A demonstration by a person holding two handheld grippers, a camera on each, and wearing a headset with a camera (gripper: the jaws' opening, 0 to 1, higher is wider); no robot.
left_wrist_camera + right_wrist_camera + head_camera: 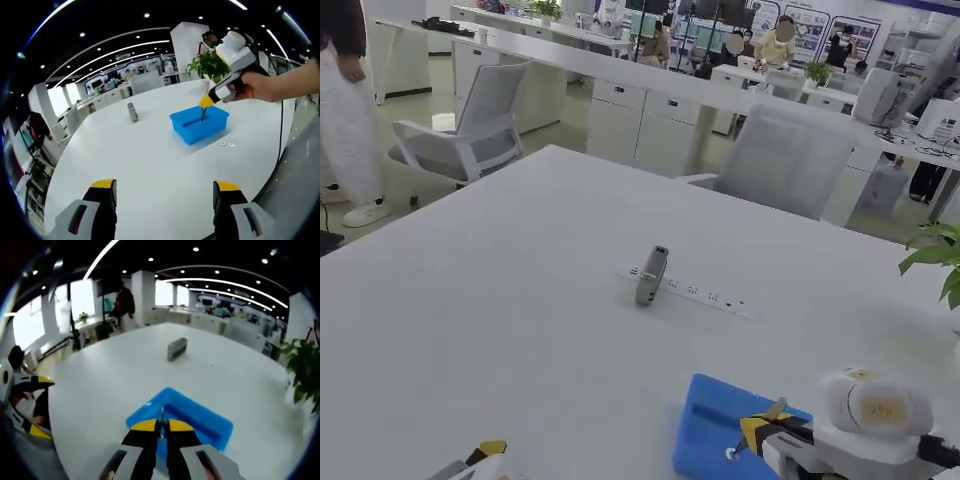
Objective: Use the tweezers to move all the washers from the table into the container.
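Note:
A blue container [705, 440] stands on the white table near its front edge. My right gripper [760, 430] is shut on thin metal tweezers [745, 442], which point down over the container's near side. From the left gripper view, the right gripper [206, 102] holds the tweezers [203, 116] with their tips inside the container [192, 134]. Two small washers [227, 145] lie on the table just beside it. In its own view the right gripper [162, 426] is closed above the container [205, 422]. My left gripper [165, 189] is open and holds nothing, well back from the container.
A grey adapter [651, 275] sits plugged into a white power strip [705, 293] at mid-table. Grey chairs [470, 125] stand along the far edge, and a plant [935, 255] is at the right. A person [345, 100] stands at far left.

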